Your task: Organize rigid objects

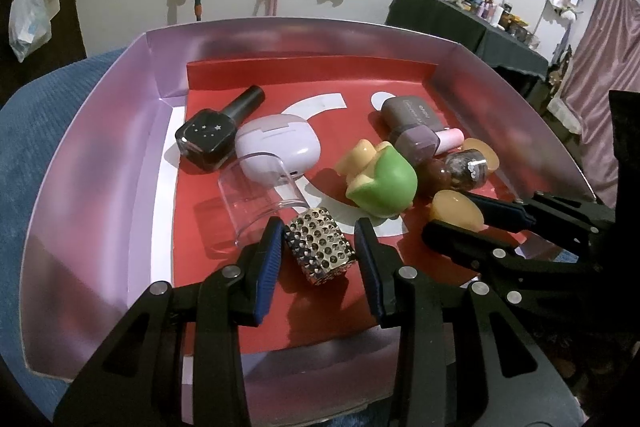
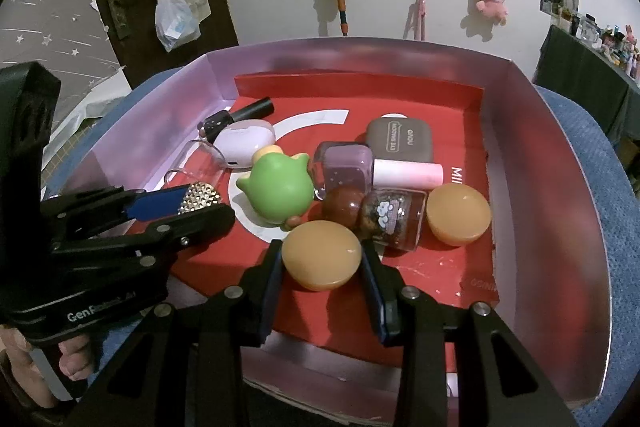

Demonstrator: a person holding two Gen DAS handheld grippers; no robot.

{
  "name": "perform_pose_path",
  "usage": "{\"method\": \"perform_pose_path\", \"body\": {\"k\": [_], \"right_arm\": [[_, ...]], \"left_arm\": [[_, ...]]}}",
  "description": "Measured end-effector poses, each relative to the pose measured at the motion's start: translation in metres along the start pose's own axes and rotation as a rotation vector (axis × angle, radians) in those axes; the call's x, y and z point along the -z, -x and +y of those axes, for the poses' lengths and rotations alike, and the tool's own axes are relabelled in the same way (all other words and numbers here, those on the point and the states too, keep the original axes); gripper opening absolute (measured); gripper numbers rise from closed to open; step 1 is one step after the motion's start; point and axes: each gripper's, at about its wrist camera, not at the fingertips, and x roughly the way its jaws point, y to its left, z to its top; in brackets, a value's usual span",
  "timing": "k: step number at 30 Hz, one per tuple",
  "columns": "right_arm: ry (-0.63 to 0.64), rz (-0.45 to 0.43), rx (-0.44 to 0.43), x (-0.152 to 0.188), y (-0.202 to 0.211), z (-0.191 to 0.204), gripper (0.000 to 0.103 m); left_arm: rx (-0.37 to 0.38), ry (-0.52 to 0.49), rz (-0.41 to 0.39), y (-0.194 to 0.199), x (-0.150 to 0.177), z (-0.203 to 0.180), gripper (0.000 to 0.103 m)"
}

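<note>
Left gripper (image 1: 320,247) clamped on studded gold block (image 1: 322,247), right gripper (image 2: 322,267) clamped on amber dome (image 2: 322,254), both inside lilac tray (image 1: 100,131).

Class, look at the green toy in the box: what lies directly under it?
The green toy rests on the red card lining the box. The white ring printed there passes beneath it; that covered stretch cannot be seen.

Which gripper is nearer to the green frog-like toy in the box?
Hard to call; the left, if either. The left gripper, shut on the studded metal block, and the right gripper, shut on an orange dome, each sit just short of the green toy.
</note>
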Motion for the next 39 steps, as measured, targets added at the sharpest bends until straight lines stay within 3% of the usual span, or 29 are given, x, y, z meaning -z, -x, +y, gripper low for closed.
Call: {"method": "perform_pose_path", "body": {"k": [16, 18, 20, 28, 33, 39], "right_arm": [[0.001, 0.005, 0.002, 0.0, -0.001, 0.0, 0.043], [0.006, 0.003, 0.006, 0.0, -0.001, 0.0, 0.048], [0.008, 0.0, 0.009, 0.001, 0.0, 0.001, 0.052], [0.016, -0.036, 0.024, 0.002, 0.013, 0.005, 0.055], [0.013, -0.076, 0.036, 0.003, 0.03, 0.007, 0.06], [-0.007, -0.133, 0.049, 0.008, 0.05, 0.011, 0.068]], "left_arm": [[0.016, 0.025, -0.003, 0.003, 0.002, 0.004, 0.036], [0.004, 0.025, -0.002, 0.003, 0.003, 0.004, 0.048], [-0.012, 0.024, -0.008, 0.004, 0.004, 0.004, 0.053], [-0.038, 0.038, -0.025, 0.011, 0.007, 0.009, 0.058], [-0.085, 0.019, -0.071, 0.027, 0.01, 0.003, 0.069], [-0.121, -0.004, -0.124, 0.048, 0.017, -0.005, 0.073]]}}
